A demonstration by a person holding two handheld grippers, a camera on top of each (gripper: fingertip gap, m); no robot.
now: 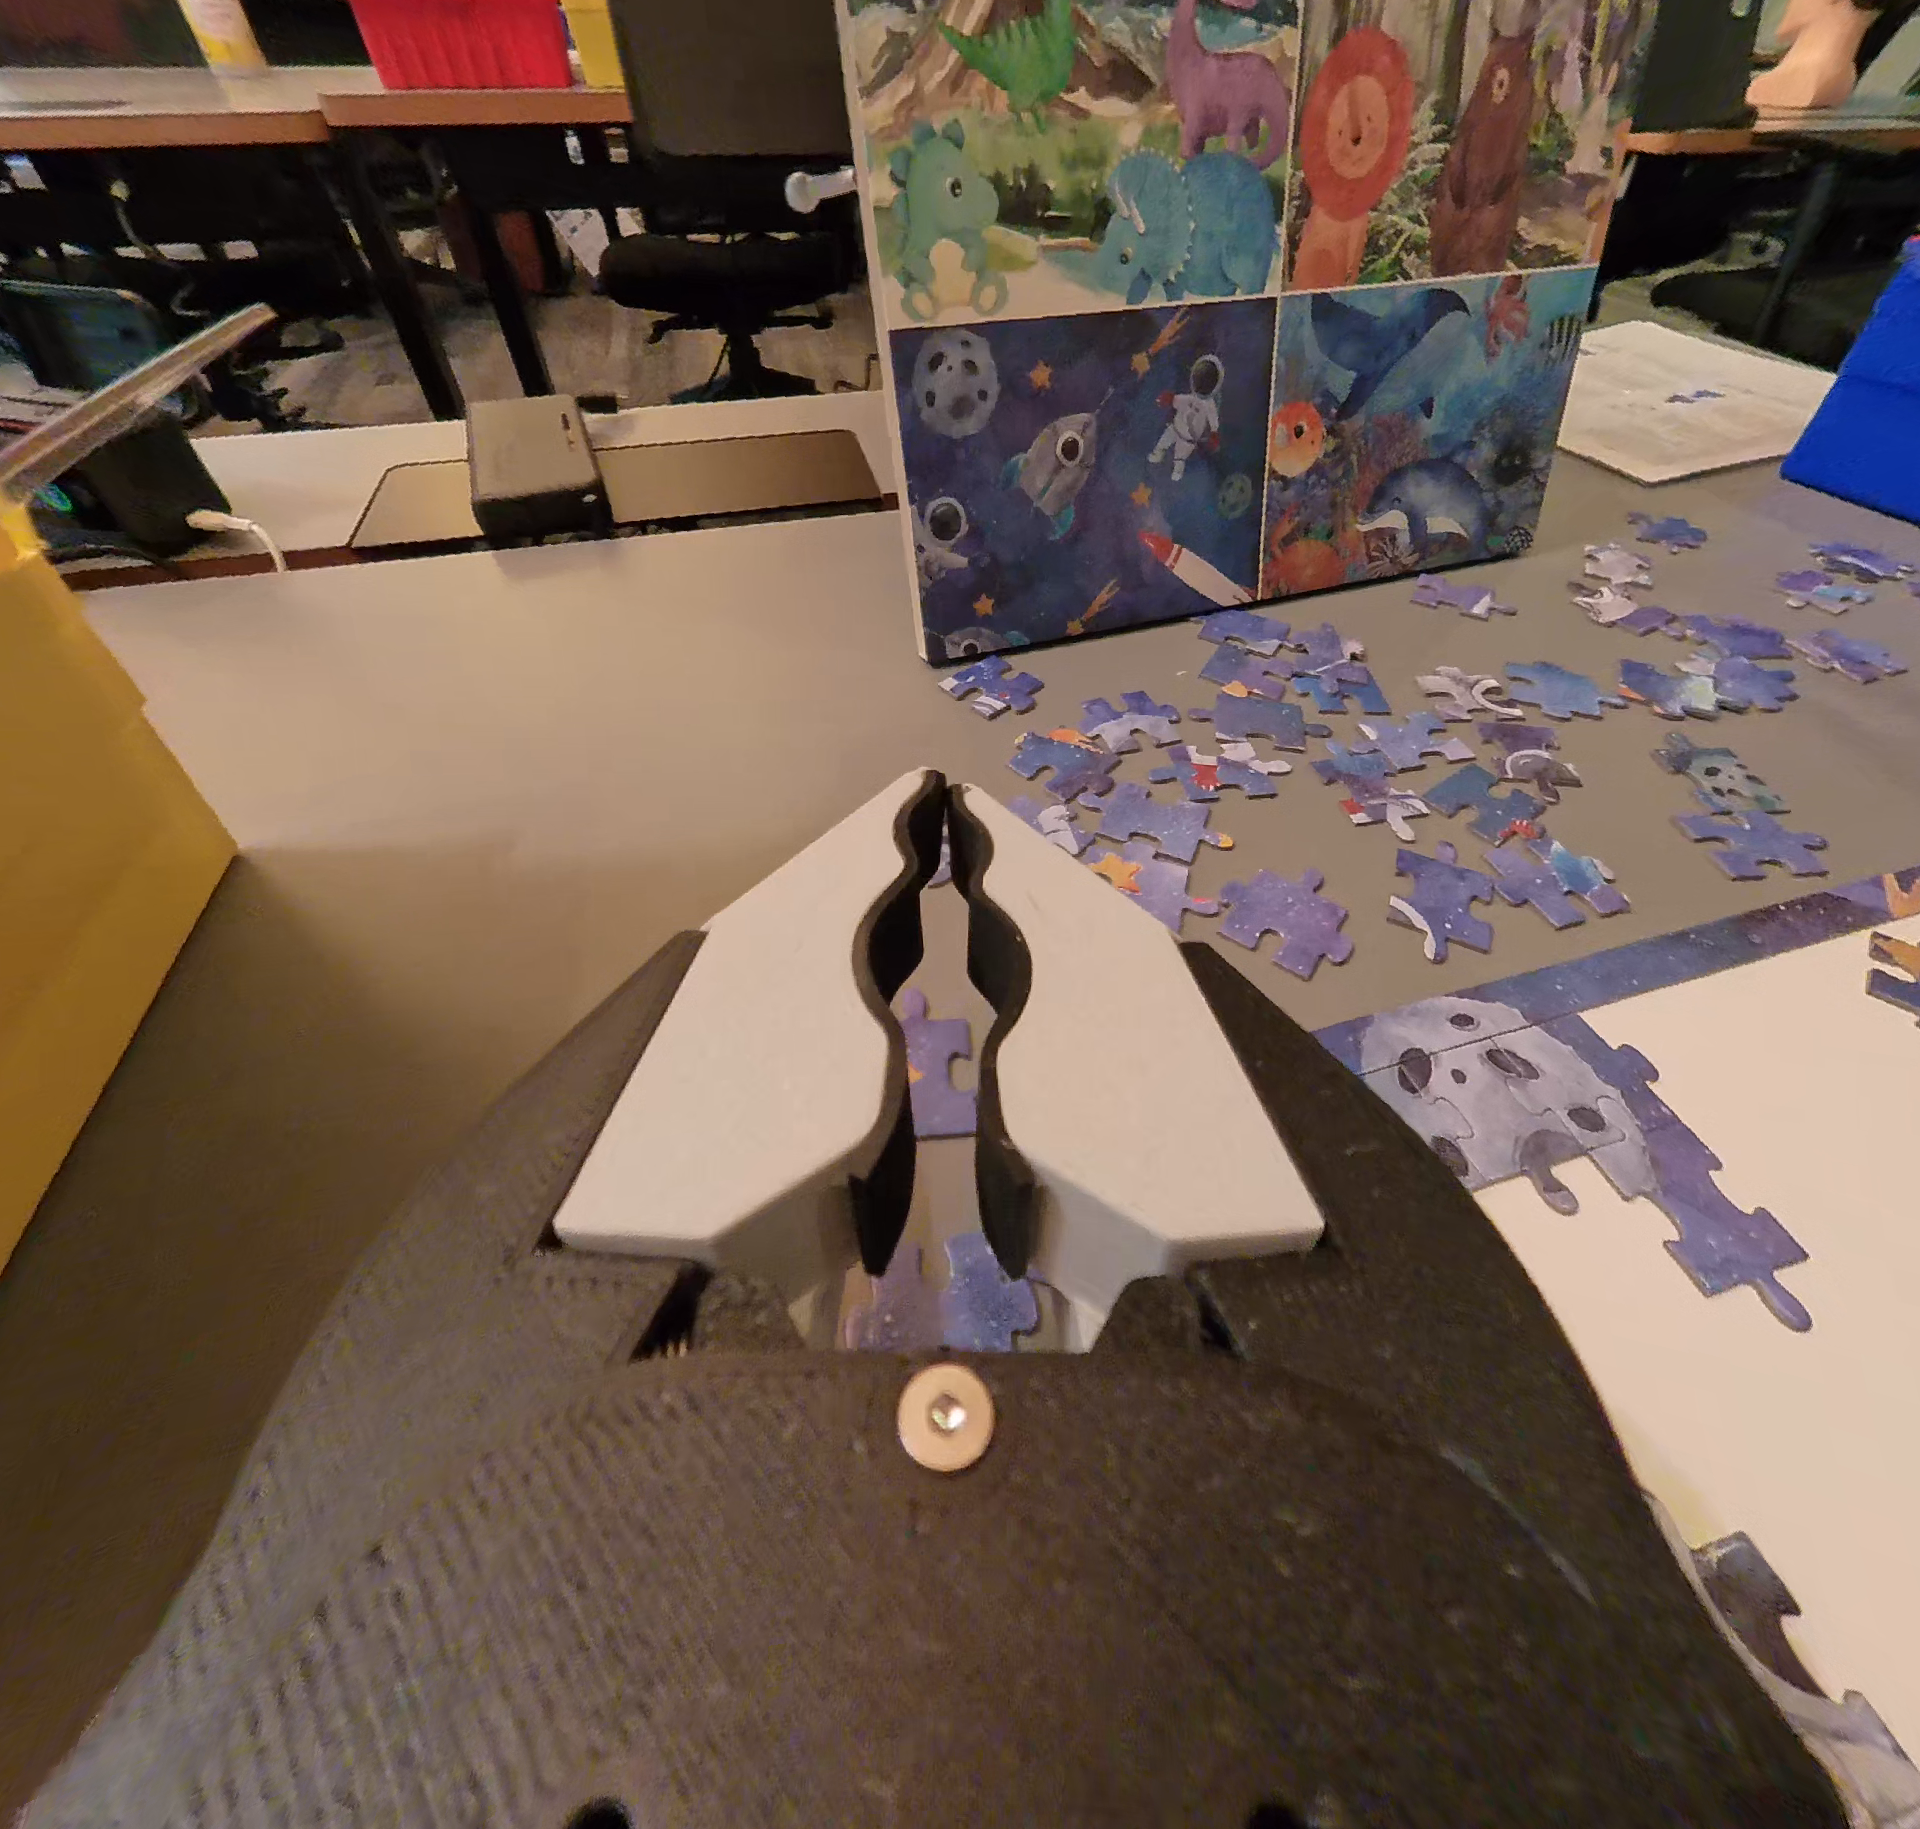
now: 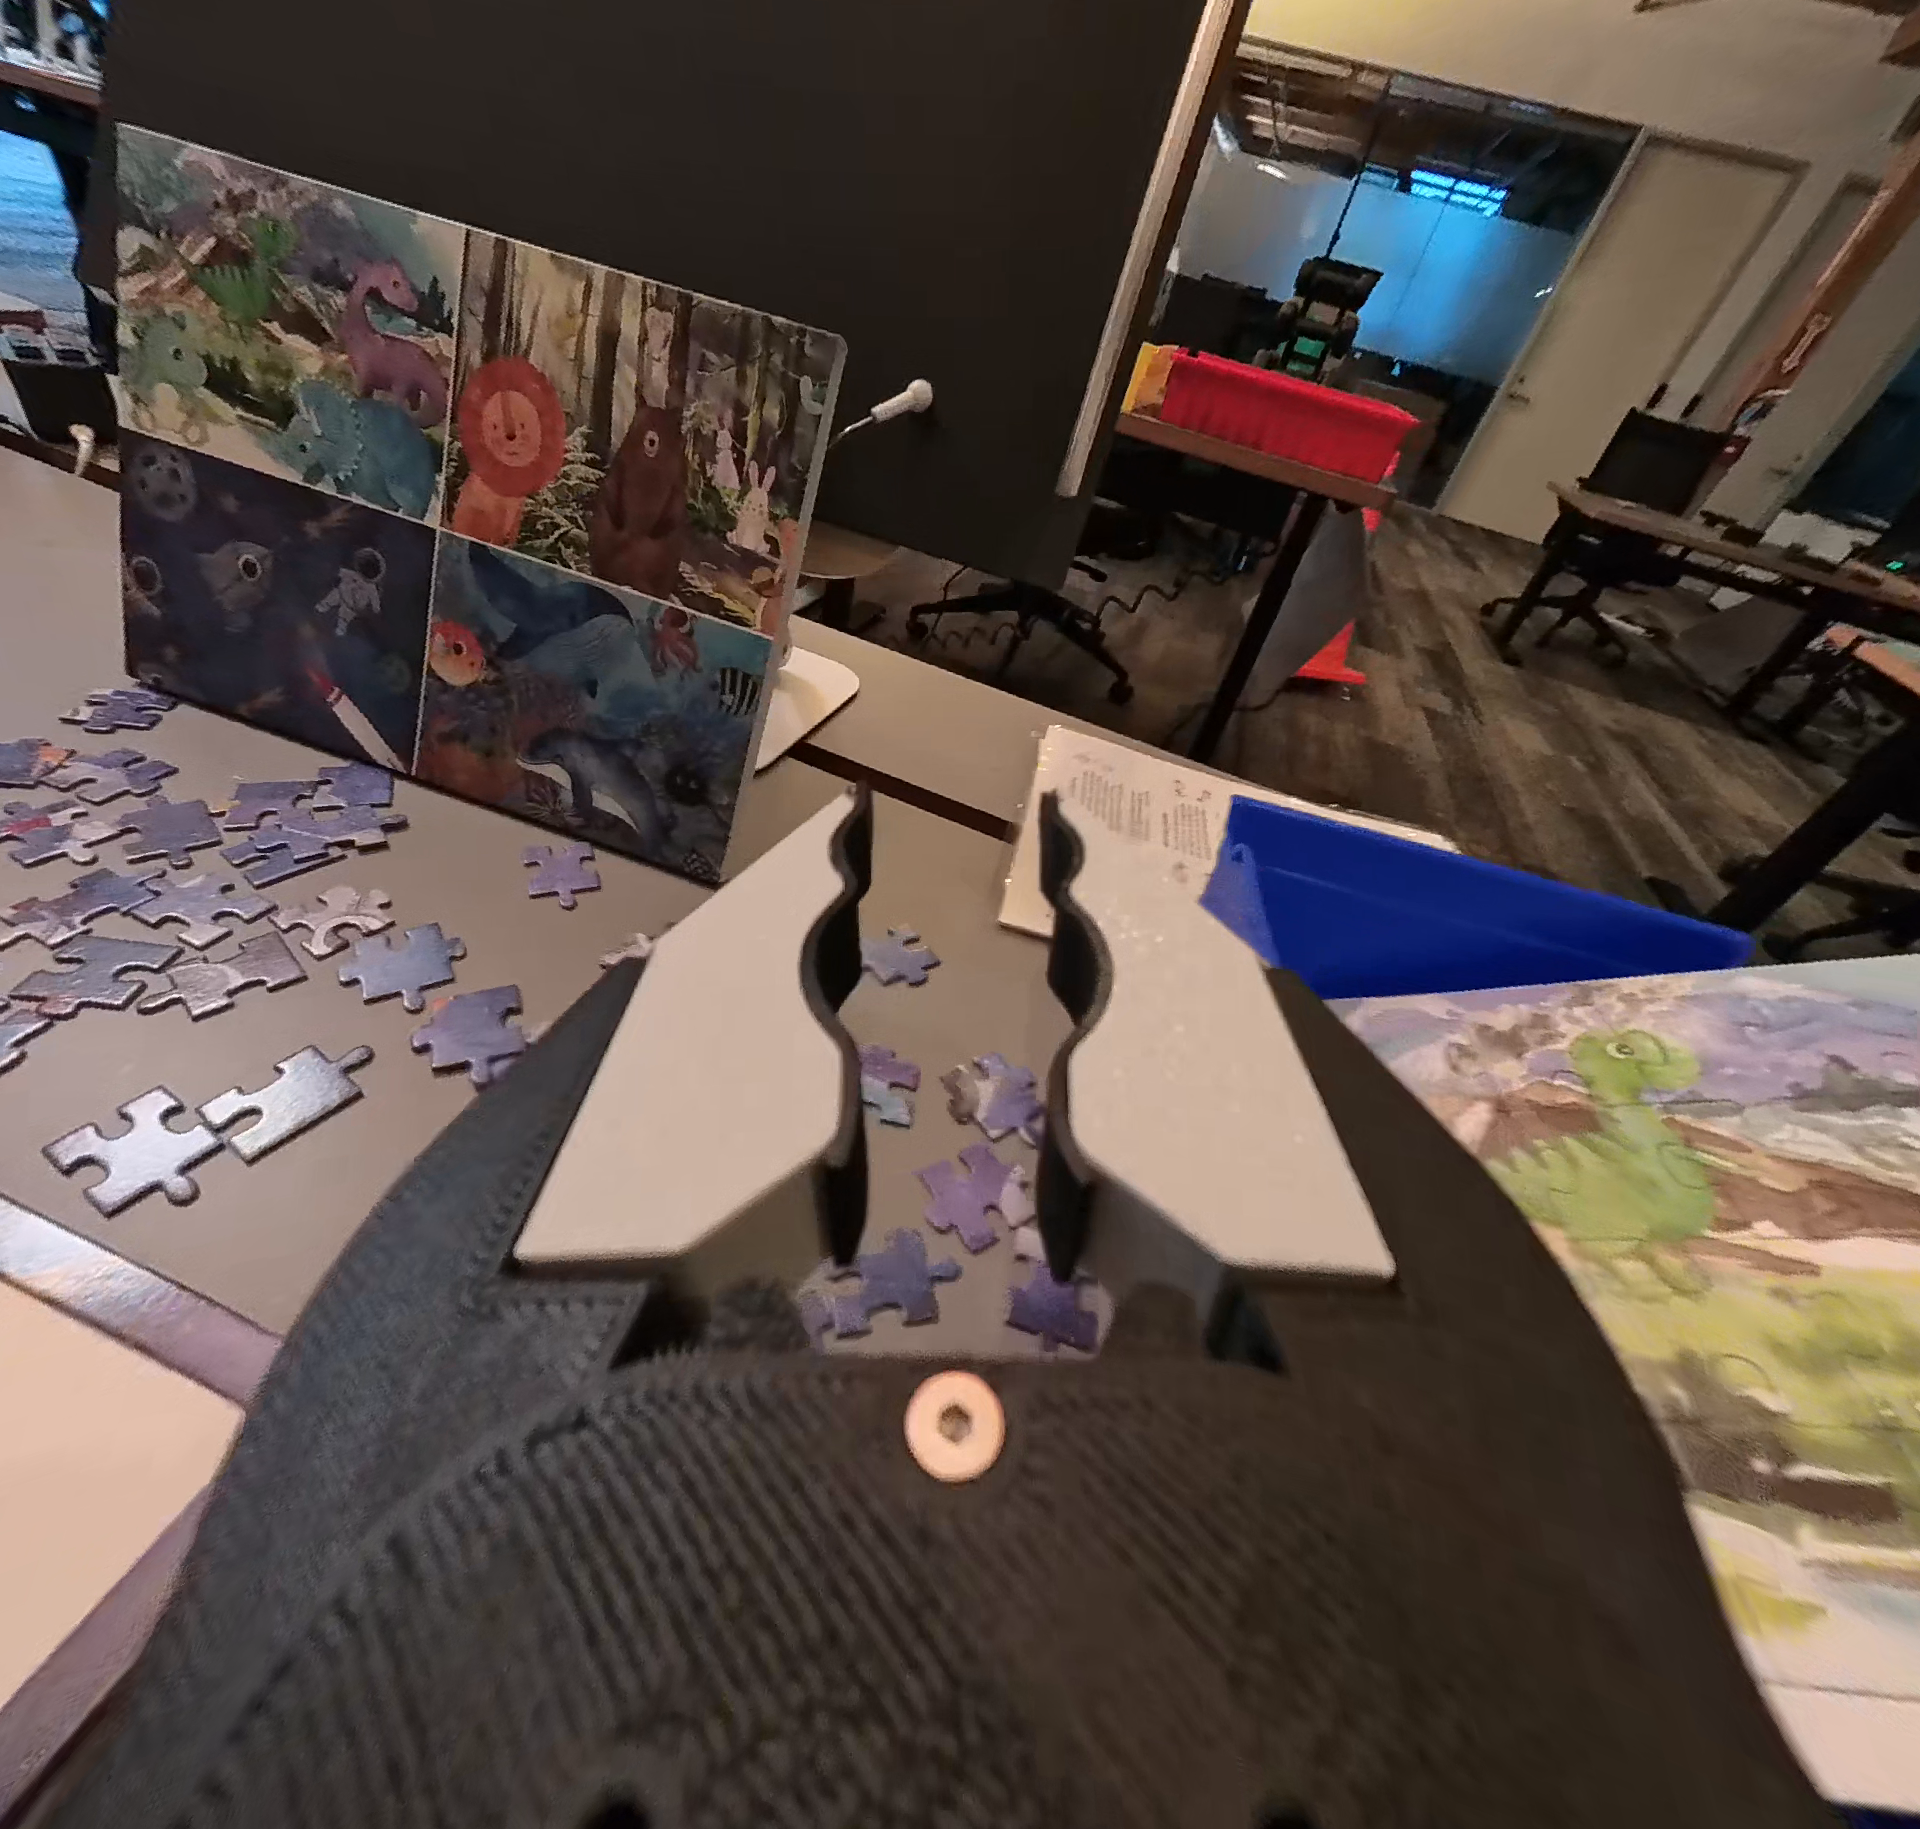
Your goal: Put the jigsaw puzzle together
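left hand-held gripper [image 1: 948, 787] closed, bare, right hand-held gripper [image 2: 951, 808] open above loose puzzle pieces [image 2: 966, 1192]

We are losing the dinosaur puzzle picture [image 2: 1662, 1260] to blur and the right frame edge, and our own gripper bodies are covering loose puzzle pieces [image 2: 894, 1280] at lower centre.

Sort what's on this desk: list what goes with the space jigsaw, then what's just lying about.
Jigsaw things: loose purple pieces; part-built moon section; picture box; left gripper, shut; right gripper, open.

Lying about: blue bin; printed sheet; yellow box; dinosaur picture.
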